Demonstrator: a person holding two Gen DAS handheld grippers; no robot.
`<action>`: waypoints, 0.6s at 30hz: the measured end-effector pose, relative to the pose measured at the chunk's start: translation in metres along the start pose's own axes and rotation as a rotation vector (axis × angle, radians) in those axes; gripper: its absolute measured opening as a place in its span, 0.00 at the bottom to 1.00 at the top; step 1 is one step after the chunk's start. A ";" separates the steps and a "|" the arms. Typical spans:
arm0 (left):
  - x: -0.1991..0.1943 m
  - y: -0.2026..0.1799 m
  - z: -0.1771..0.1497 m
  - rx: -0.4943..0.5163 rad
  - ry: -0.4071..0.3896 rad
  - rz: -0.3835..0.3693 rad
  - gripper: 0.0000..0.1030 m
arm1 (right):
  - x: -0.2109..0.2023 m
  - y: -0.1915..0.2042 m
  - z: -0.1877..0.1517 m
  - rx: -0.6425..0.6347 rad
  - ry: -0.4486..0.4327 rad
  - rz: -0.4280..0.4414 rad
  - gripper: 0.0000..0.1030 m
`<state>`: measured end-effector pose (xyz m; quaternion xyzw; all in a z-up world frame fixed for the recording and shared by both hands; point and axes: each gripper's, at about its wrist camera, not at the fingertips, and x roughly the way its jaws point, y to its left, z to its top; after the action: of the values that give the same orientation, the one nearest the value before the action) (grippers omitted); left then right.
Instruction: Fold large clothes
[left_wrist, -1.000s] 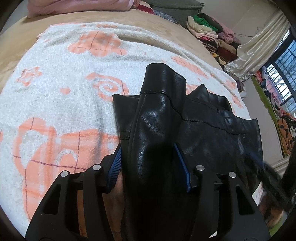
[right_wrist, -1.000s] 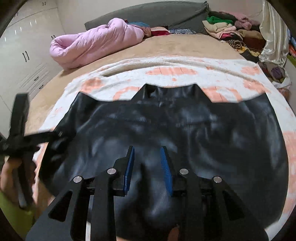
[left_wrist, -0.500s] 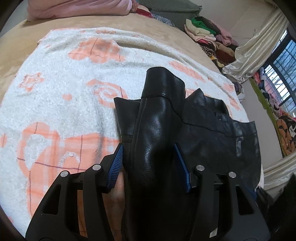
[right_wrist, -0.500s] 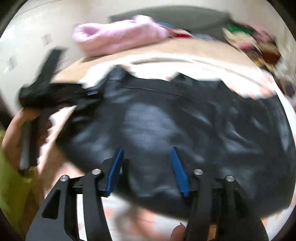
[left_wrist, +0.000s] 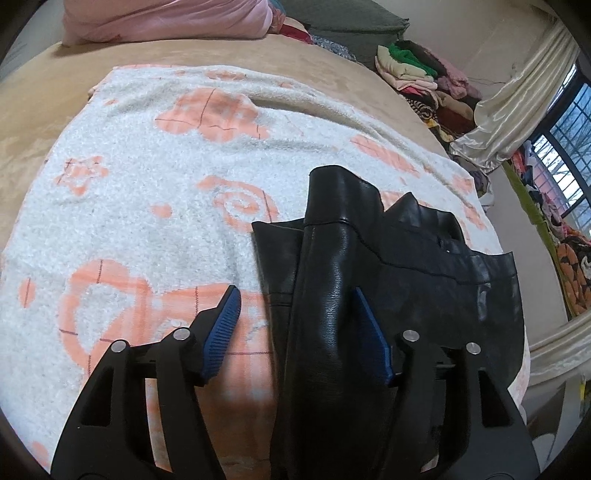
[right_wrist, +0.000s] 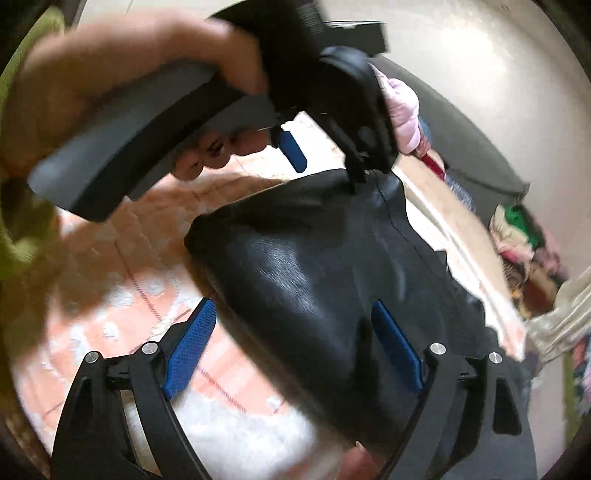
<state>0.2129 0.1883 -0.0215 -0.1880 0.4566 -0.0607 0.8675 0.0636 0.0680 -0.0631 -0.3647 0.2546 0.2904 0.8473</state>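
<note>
a black leather garment (left_wrist: 388, 291) is lying on a white and orange patterned blanket (left_wrist: 147, 206) spread over a tan bed (left_wrist: 44, 96), toward four o'clock in the left wrist view. the left gripper (left_wrist: 299, 325) is standing part open, its jaws having just been widening; a folded ridge of the leather is running between them, the left pad (left_wrist: 223, 328) clear of it and over the blanket. the right gripper (right_wrist: 295, 347), jaws just widened too, is gaping over the leather without pinching it. at eleven o'clock in the blurred right wrist view, a hand (right_wrist: 110, 81) is holding the other tool. a pink quilt (left_wrist: 166, 18) is sitting at twelve o'clock.
</note>
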 end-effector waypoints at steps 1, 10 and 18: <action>0.001 0.000 0.000 0.003 0.000 0.007 0.57 | 0.004 0.003 0.001 -0.018 0.005 -0.017 0.83; 0.011 0.010 0.002 -0.009 0.025 0.021 0.67 | 0.011 0.016 0.004 -0.112 -0.048 -0.087 0.61; 0.019 0.018 -0.001 -0.048 0.061 -0.001 0.71 | -0.009 0.017 0.005 -0.091 -0.117 -0.122 0.28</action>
<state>0.2218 0.1994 -0.0433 -0.2070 0.4839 -0.0557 0.8485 0.0474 0.0787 -0.0626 -0.4001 0.1687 0.2702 0.8593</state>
